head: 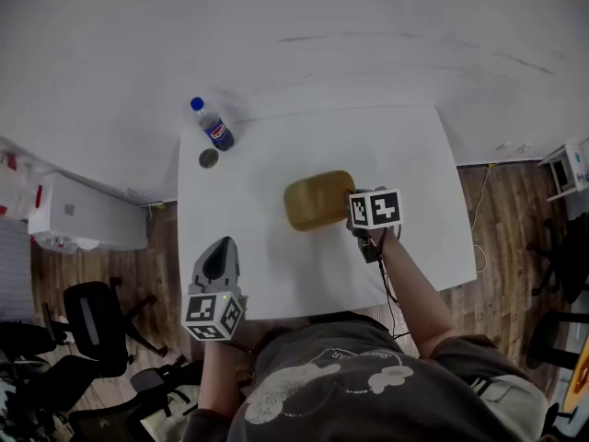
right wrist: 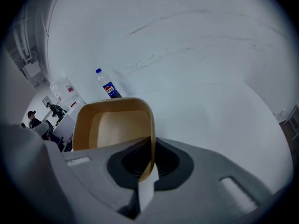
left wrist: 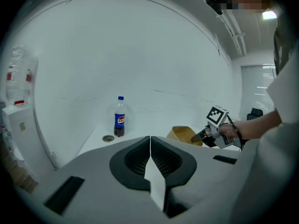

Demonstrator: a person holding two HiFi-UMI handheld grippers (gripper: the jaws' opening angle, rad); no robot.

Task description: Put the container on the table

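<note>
A tan rectangular container [head: 317,200] is over the middle of the white table [head: 276,274]. My right gripper [right wrist: 150,164] is shut on its rim, the near edge pinched between the jaws; the container [right wrist: 114,127] tilts with its open side toward the camera. In the left gripper view the container [left wrist: 184,135] shows beside the right gripper [left wrist: 205,136]. My left gripper [head: 218,263] hangs over the table's front left edge, jaws shut with nothing between them [left wrist: 150,162]. Whether the container touches the tabletop I cannot tell.
A cola bottle [head: 212,124] with a blue cap stands at the table's far left corner, a small round lid [head: 209,158] beside it. Black office chairs [head: 87,325] stand on the wooden floor at left. A white cabinet [head: 83,212] is left of the table.
</note>
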